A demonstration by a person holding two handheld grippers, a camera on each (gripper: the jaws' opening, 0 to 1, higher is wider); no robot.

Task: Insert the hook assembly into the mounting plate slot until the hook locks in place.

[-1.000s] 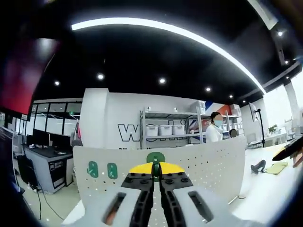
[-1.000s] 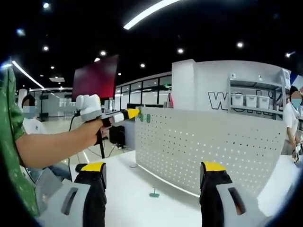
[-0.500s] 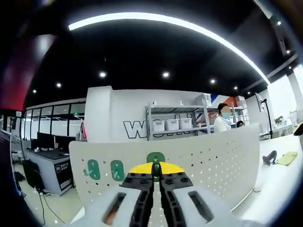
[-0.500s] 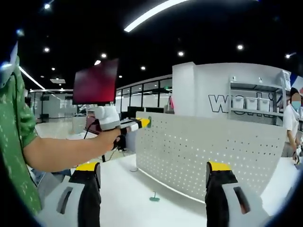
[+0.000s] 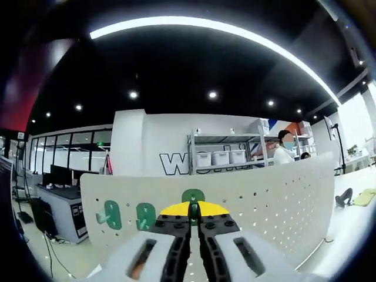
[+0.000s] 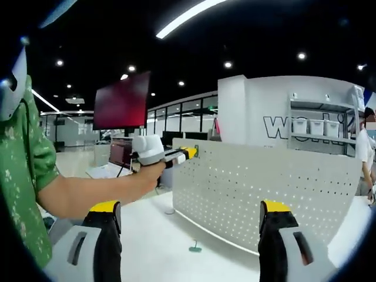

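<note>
Gripping a green hook [image 5: 193, 197] between closed yellow-tipped jaws, the left gripper [image 5: 194, 218] holds it against the upper edge of the white perforated mounting plate [image 5: 276, 200], beside two more green hooks [image 5: 128, 215]. Right gripper [image 6: 191, 226] hangs open, well short of the plate; another green hook [image 6: 194, 248] lies on the table [image 6: 153, 235] at its foot.

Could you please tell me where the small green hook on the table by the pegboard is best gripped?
Probably by the thin stem of the green hook, which seems to stand up from a flat base on the table. Bring the open right gripper down from above, jaws either side of the stem. The left gripper is shut on a second hook.
</note>
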